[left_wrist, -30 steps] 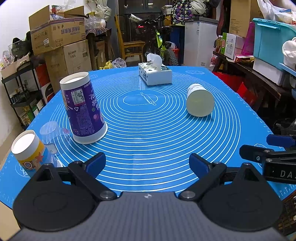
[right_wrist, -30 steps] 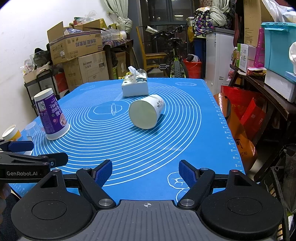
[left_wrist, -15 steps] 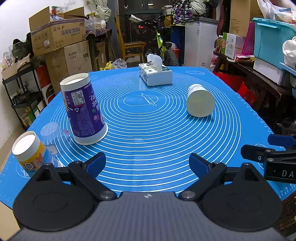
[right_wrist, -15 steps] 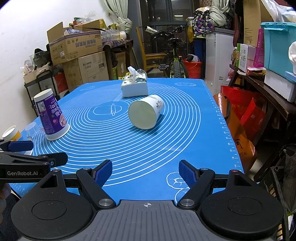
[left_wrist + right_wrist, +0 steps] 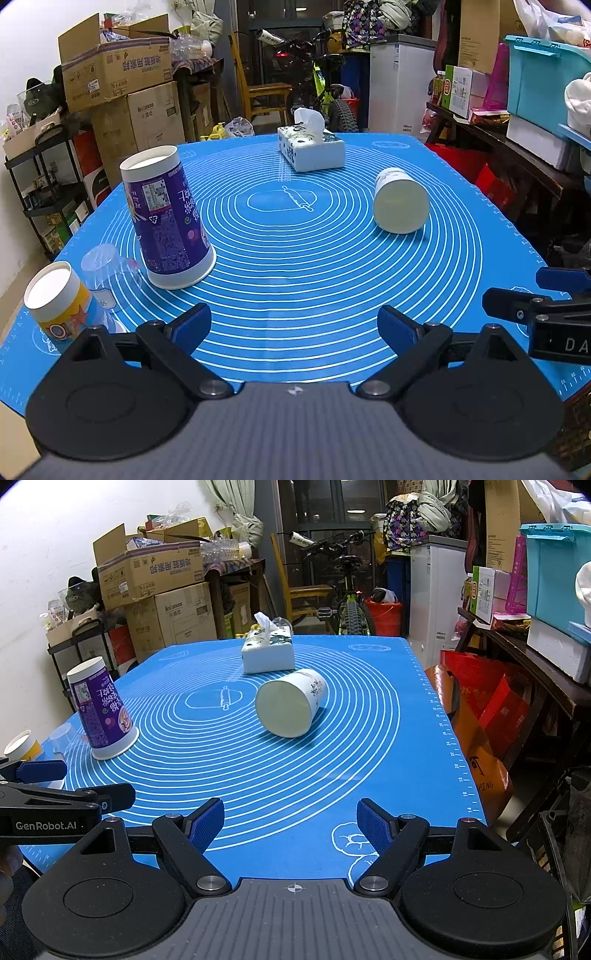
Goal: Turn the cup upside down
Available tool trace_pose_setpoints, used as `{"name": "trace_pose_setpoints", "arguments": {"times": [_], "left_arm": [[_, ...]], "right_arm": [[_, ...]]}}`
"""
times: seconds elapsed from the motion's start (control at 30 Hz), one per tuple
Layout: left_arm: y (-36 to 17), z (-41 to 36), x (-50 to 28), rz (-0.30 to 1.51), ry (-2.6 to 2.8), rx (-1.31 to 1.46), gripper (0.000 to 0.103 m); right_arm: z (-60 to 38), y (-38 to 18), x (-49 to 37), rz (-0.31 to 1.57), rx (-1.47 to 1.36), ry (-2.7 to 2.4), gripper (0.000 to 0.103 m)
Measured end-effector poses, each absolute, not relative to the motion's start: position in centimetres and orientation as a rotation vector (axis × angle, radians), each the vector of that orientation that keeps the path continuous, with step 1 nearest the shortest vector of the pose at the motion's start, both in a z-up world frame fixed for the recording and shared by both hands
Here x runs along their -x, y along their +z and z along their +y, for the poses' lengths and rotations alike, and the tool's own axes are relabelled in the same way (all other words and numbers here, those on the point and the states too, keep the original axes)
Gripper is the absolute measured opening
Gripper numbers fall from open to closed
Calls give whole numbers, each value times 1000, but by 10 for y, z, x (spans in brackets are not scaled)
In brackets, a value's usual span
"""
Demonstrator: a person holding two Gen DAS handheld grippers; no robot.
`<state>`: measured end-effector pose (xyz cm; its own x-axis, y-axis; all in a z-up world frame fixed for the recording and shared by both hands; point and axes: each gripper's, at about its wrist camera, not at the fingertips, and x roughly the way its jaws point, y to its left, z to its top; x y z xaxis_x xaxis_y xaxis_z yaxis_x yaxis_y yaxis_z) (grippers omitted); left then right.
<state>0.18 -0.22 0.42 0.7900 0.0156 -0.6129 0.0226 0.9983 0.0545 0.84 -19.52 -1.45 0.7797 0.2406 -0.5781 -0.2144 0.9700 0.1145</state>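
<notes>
A white paper cup lies on its side on the blue mat, its mouth turned toward me; it also shows in the right wrist view. A tall purple cup stands upside down at the left, also in the right wrist view. My left gripper is open and empty above the mat's near edge. My right gripper is open and empty, well short of the white cup. Each gripper shows at the edge of the other's view.
A tissue box sits at the mat's far side. A clear plastic cup and a yellow-banded paper cup stand upside down at the near left. Cardboard boxes, a bicycle and shelves surround the table.
Both views have shifted very slightly; the white cup looks a touch closer in the right wrist view. The cups have not moved and both grippers stay open.
</notes>
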Motion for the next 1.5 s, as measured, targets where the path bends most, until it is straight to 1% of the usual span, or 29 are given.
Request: {"name": "trace_pose_setpoints", "arguments": {"times": [1.03, 1.3, 1.5], "left_arm": [[3, -3, -4, 657, 0, -60, 96], [12, -17, -28, 624, -22, -70, 96], [18, -37, -60, 578, -54, -90, 96]], "right_arm": [[-199, -13, -11, 628, -46, 246, 82], [-217, -13, -30, 609, -57, 221, 82], [-229, -10, -54, 588, -57, 188, 82]]}}
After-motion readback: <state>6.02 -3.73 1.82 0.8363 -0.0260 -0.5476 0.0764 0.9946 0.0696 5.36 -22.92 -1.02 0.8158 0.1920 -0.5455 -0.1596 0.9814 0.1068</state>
